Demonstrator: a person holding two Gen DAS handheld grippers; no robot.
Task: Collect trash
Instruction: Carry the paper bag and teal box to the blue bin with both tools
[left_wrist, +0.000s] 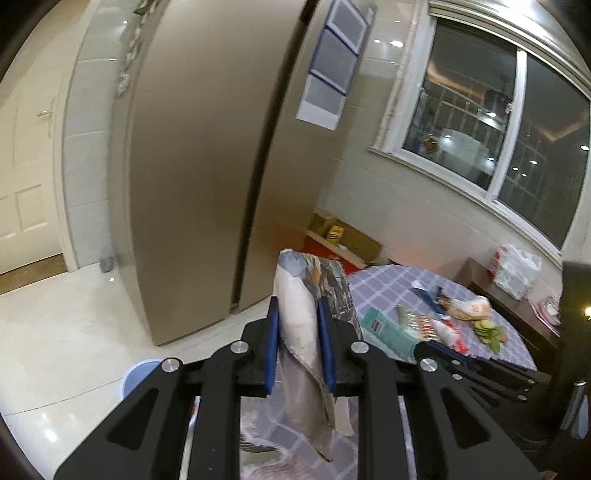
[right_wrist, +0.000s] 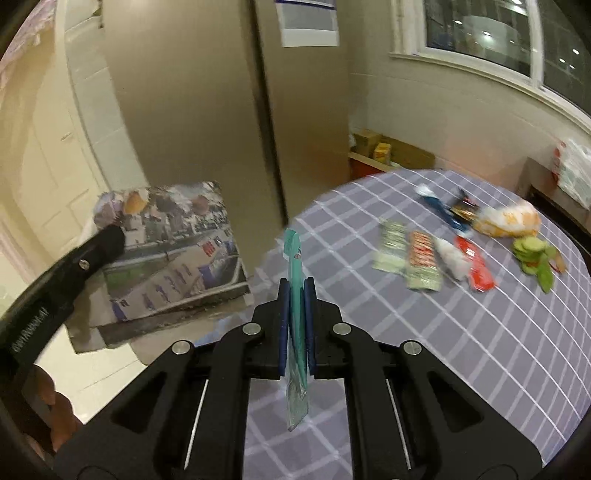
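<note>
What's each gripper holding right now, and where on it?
The left gripper pinches a folded newspaper at its folded edge. The right gripper is shut on a flat teal packet, gripped about mid-length.

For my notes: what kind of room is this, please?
Probably a home kitchen or dining room: a tall two-door refrigerator, a table with checked tablecloth bearing cucumber slices and snack wrappers.
</note>
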